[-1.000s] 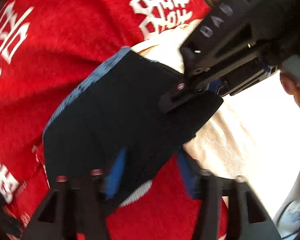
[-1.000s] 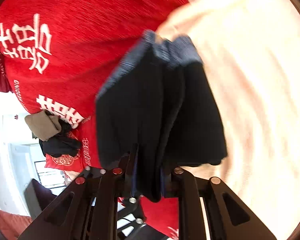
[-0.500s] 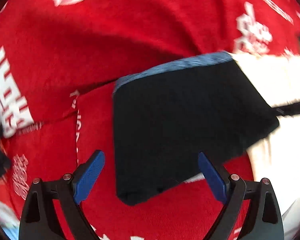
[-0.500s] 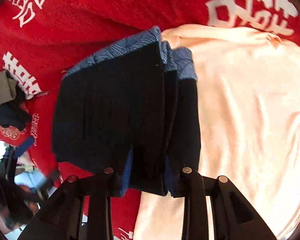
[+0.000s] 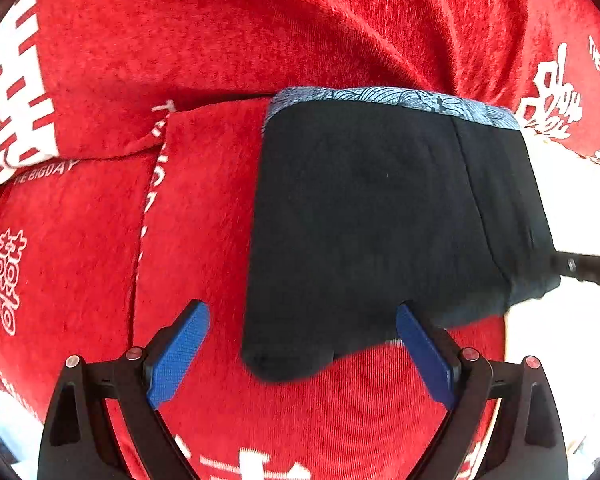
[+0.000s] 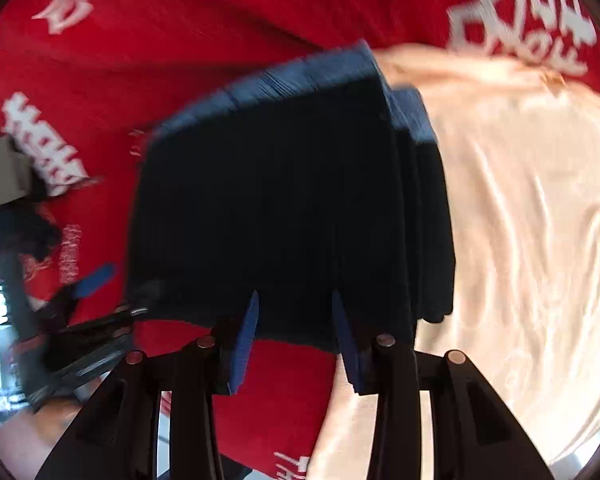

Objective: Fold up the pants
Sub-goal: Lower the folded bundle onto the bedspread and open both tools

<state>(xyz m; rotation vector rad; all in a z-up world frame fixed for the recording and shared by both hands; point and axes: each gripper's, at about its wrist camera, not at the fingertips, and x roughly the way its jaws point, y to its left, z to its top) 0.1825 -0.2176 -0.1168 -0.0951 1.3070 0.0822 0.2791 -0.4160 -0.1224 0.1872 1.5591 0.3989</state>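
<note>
The folded black pants with a blue patterned waistband lie on the red printed plush cloth — ahead of both tools. The left gripper gapes wide, released. The right gripper, jaws just opening, grips nothing — pads clear of the fabric.

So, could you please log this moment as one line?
left gripper: open, clear | right gripper: jaws just opening | folded pants: lying on red blanket

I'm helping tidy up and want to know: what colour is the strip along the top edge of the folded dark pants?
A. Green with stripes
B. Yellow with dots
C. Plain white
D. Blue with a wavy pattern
D: in the left wrist view the folded pants have a blue patterned waistband running along their far edge, against the red blanket.
</note>
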